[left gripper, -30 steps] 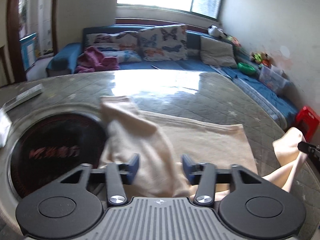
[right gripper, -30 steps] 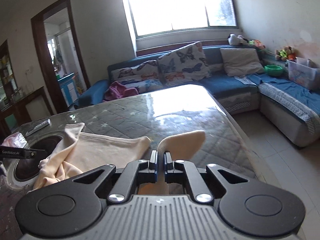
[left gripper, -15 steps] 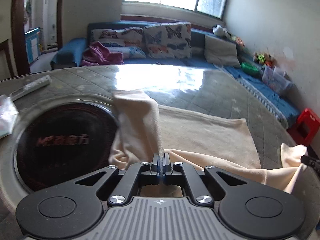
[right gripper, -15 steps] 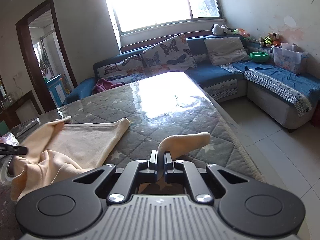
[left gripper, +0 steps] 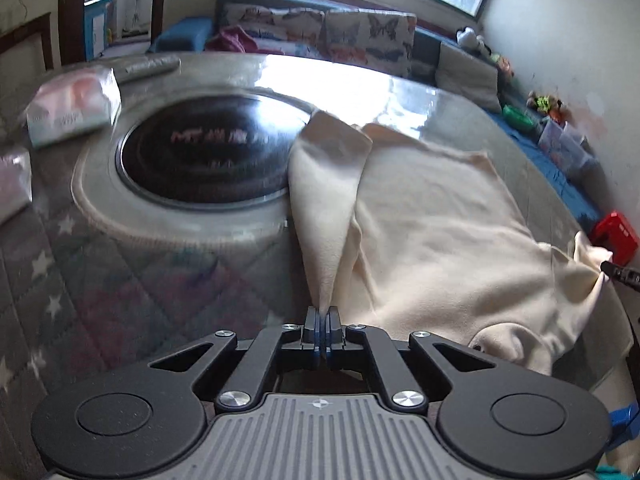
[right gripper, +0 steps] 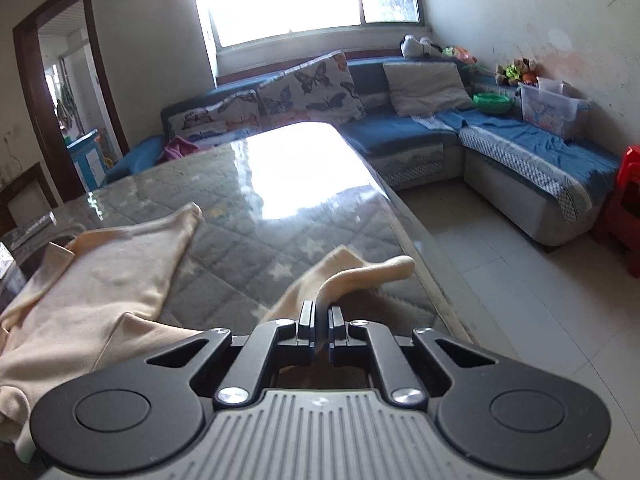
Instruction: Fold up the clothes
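The cream garment [left gripper: 436, 216] lay spread over the quilted counter [left gripper: 120, 280], its left edge just beside the round black hotplate [left gripper: 204, 160] set into that counter. The left tool [left gripper: 322, 334] was pinched tight on a sleeve-like strip of the cloth that ran away toward the hotplate's right rim; the right tool [right gripper: 320, 330] was clamped on another loose end [right gripper: 368, 272] on the far side from the hotplate, near the counter's edge. The step looked like stretching the cloth flat before a fold. To do it well, both grips should lift together, keep the fabric taut between them, and carry the left strip away from the hotplate, so nothing dragged across it. The tissue packs [left gripper: 72, 104] beyond the hotplate needed no attention. The right end risked sliding off the edge.
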`<state>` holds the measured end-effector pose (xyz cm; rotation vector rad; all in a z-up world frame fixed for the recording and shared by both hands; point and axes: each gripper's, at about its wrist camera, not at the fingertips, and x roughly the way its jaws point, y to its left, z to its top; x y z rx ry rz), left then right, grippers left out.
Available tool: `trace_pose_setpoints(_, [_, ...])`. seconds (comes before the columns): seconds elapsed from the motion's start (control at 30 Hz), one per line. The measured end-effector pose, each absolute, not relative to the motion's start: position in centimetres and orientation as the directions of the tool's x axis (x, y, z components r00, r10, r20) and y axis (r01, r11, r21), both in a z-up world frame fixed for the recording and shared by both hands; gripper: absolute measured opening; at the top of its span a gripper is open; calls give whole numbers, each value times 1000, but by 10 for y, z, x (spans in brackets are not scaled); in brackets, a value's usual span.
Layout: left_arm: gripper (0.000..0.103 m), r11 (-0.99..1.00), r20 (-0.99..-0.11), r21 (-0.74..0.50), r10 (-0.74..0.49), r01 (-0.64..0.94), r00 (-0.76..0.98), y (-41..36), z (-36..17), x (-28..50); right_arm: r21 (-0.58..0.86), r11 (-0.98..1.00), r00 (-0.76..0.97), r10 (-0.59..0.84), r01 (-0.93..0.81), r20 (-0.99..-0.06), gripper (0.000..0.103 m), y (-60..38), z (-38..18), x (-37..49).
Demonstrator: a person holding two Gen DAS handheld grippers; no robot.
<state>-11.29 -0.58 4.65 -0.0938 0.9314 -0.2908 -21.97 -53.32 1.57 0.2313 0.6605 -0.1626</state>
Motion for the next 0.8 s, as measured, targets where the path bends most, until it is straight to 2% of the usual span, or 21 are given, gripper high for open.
trace_pose_setpoints(0.07, [9,959,-780,-186,-275,212,563,-4,49,-112,160,960,761,-76,231,-644,7,-536,13,-223])
trace_pose_setpoints(0.13, [19,960,-767,-163,-267,226,583,-4,56,-111,154,959,753,-82,238,-653,12,-540,14,-227])
trace_pose_setpoints(0.2, [38,962,-741,-132,-256,238,621,-8,64,-109,126,959,751,-113,254,-650,12,-544,18,-229])
trace_pose_setpoints(0.27, [42,963,-717,-97,-242,250,654,-16,71,-102,103,957,752,-142,269,-643,16,-548,23,-231])
trace_pose_setpoints(0.43, [43,952,-680,-24,-239,305,693,-54,73,-62,74,967,771,-147,244,-620,16,-549,36,-216])
trace_pose_setpoints(0.8, [43,932,-706,130,-152,338,692,-117,26,12,91,995,757,88,-38,-648,20,-495,40,-132])
